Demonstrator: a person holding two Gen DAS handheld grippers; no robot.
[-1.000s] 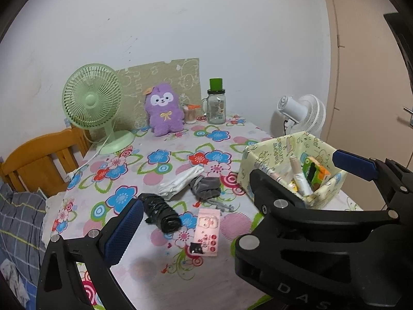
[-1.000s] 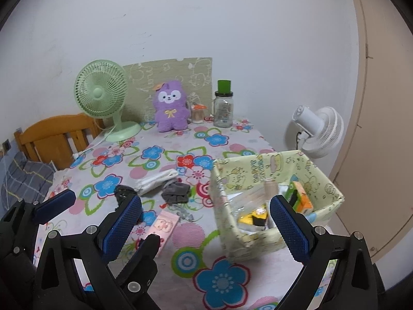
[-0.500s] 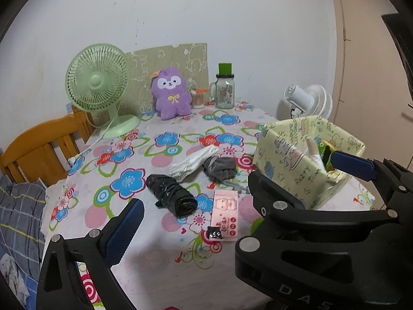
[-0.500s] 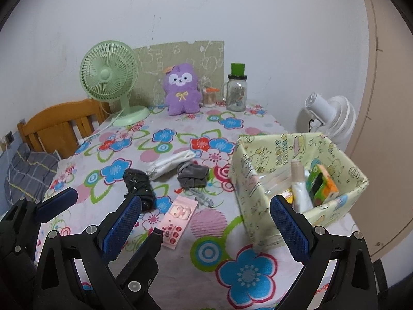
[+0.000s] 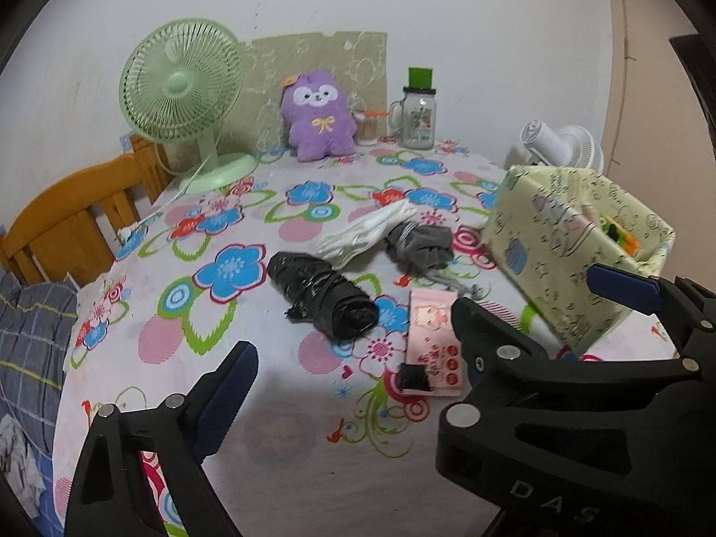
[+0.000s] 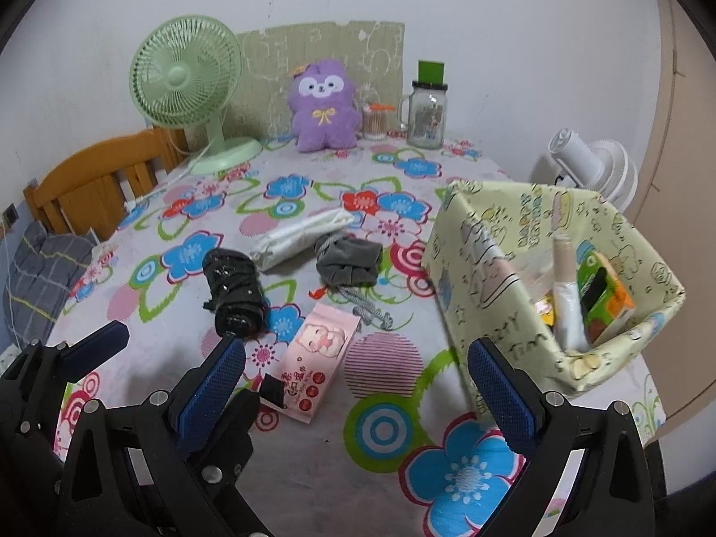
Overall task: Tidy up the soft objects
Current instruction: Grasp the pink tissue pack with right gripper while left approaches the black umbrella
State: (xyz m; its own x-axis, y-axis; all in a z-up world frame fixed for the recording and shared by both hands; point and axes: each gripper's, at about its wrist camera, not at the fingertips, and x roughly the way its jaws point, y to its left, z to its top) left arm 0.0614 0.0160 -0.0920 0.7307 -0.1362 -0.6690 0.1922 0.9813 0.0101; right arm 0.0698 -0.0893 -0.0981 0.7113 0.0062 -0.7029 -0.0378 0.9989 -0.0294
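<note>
On the flowered tablecloth lie a black plastic roll [image 5: 323, 300] [image 6: 233, 295], a white folded bag [image 5: 367, 232] [image 6: 300, 237], a grey drawstring pouch [image 5: 420, 246] [image 6: 351, 259] and a pink packet [image 5: 434, 342] [image 6: 315, 358]. A yellow-green fabric box [image 5: 568, 259] [image 6: 501, 268] holding several items stands at the right. A purple plush toy [image 5: 318, 114] [image 6: 324, 105] sits at the back. My left gripper [image 5: 420, 335] is open and empty above the near table edge. My right gripper [image 6: 358, 385] is open and empty, near the packet; the left gripper shows at its lower left [image 6: 94, 344].
A green desk fan [image 5: 183, 94] [image 6: 188, 80] stands back left, a glass jar with green lid [image 5: 418, 112] [image 6: 427, 107] and a small container back right. A white fan [image 5: 559, 147] [image 6: 586, 165] stands beyond the box. A wooden chair [image 5: 76, 223] is at the left.
Both grippers have moved forward and lower toward the table; the objects appear larger and nearer. Both stay open. Nothing on the table has moved.
</note>
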